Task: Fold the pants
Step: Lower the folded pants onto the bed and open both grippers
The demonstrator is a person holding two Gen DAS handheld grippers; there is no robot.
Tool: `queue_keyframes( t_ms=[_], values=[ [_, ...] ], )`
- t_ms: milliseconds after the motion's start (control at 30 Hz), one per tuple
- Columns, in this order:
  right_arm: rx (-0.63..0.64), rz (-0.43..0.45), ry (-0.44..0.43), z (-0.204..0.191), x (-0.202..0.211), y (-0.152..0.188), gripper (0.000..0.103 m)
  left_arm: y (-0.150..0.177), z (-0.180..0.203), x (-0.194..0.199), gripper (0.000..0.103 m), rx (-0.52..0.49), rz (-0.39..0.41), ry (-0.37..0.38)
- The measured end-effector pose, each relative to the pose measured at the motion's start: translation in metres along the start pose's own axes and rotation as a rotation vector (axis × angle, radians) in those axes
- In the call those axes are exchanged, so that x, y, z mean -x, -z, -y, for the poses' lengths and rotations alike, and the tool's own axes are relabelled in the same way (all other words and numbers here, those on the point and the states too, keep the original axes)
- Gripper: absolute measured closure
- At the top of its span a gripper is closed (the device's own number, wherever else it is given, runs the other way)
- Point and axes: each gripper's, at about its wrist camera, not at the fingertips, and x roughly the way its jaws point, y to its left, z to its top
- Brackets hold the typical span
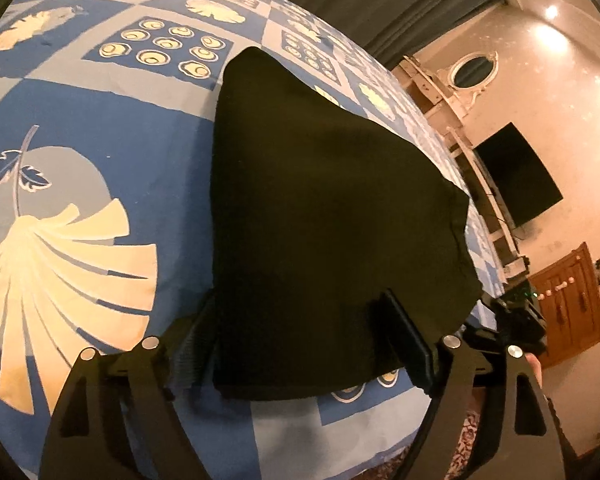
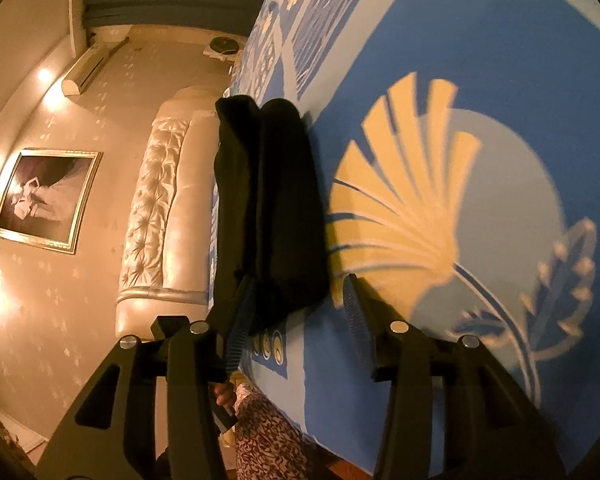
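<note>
A blue patterned bedsheet (image 1: 100, 128) carries the black pants (image 1: 324, 220), folded into a compact stack near its edge, long axis running away from both cameras. The left gripper (image 1: 308, 344) straddles the stack's near end, jaws wide. The right gripper (image 2: 296, 312) is likewise spread at the near end.
</note>
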Motion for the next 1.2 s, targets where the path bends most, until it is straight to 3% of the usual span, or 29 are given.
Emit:
queue_keyframes(
  t_ms=[400, 667, 833, 1000, 1100, 1200],
  values=[
    [0.008, 0.053, 0.079, 0.005, 0.014, 0.01, 0.056, 0.008, 0.006, 0.007, 0.017, -0.038, 0.034, -0.136],
    [0.133, 0.053, 0.187, -0.017, 0.003, 0.018, 0.028, 0.019, 0.016, 0.018, 0.017, -0.065, 0.066, -0.232],
    [0.253, 0.065, 0.316, -0.036, -0.009, 0.034, 0.015, 0.028, 0.031, 0.026, 0.017, -0.149, 0.119, -0.353],
    [0.323, 0.096, 0.501, -0.056, -0.019, 0.052, 0.013, 0.047, 0.053, 0.04, 0.017, -0.257, 0.163, -0.528],
    [0.396, 0.123, 0.634, -0.073, -0.025, 0.067, 0.013, 0.056, 0.06, 0.049, 0.017, -0.28, 0.178, -0.566],
    [0.496, 0.165, 0.694, -0.093, -0.029, 0.083, 0.013, 0.062, 0.066, 0.06, 0.017, -0.259, 0.206, -0.563]
  ],
)
